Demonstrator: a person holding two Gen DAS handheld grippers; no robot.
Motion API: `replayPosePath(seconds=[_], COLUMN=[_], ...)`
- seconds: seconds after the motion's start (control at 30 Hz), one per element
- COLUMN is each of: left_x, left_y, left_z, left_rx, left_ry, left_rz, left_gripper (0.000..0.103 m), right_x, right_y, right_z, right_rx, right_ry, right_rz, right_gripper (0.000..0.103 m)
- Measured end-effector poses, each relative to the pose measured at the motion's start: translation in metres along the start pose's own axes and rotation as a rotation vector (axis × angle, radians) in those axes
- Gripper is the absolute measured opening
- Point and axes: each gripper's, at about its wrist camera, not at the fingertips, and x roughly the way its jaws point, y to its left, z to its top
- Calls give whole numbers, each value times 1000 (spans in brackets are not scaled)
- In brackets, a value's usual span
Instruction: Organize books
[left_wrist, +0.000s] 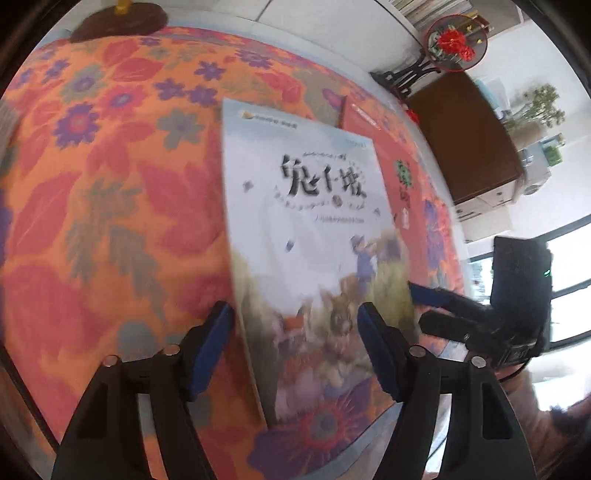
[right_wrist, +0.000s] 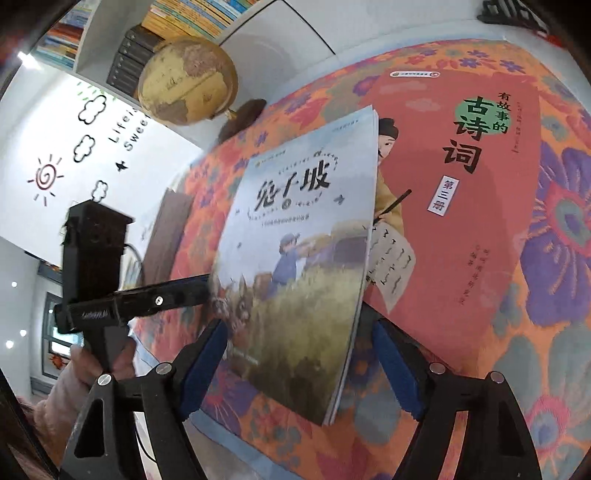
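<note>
A pale picture book with a rabbit-and-field cover lies askew on the floral cloth, overlapping a red book. My left gripper stands open, the pale book's near left corner between its blue pads, neither visibly pressing. From the right, my right gripper reaches that book's right edge. In the right wrist view the pale book covers the left part of the red book. My right gripper is open around its near corner. The left gripper comes in at its left edge.
The orange flowered cloth covers the whole tabletop. A globe stands at the far corner, with shelves of books behind. A brown cabinet and a round framed flower piece stand beyond the table. A sleeved hand holds the left gripper.
</note>
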Motion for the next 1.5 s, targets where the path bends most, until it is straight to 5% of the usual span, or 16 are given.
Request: replayPosePath(seconds=[0.1,0.17,0.27,0.57,0.7,0.83,1.17,1.37,1.5], left_x=[2,1,-2,2,4,6,7,10,11], left_y=[12,20,20,8,13,10,6,-10,-32], left_z=[10,10,5,2,12,19,23,24,16], left_rx=[-42,-101,-95,-59,-69,-51,-82,-41,96], left_ry=[43,37,27,-23,-7,29,72,85,35], left_rz=[-119,-157,-103,-36,-71,35,122,242,367], left_gripper=[80,75,54,53,47,23,26,27,30], right_x=[-2,-3,-2,0,7,7,14,8,-2], right_y=[-5,-9,-14,-29,-60,-57,-50,-20,17], right_z=[0,0,5,9,14,18,20,28,30], right_rx=[13,26,57,119,281,258,241,128,-11], right_ry=[2,2,8,30,76,88,68,39,26], right_rz=[31,34,25,84,183,176,214,105,31], right_gripper=[80,61,42,34,8,8,12,8,8])
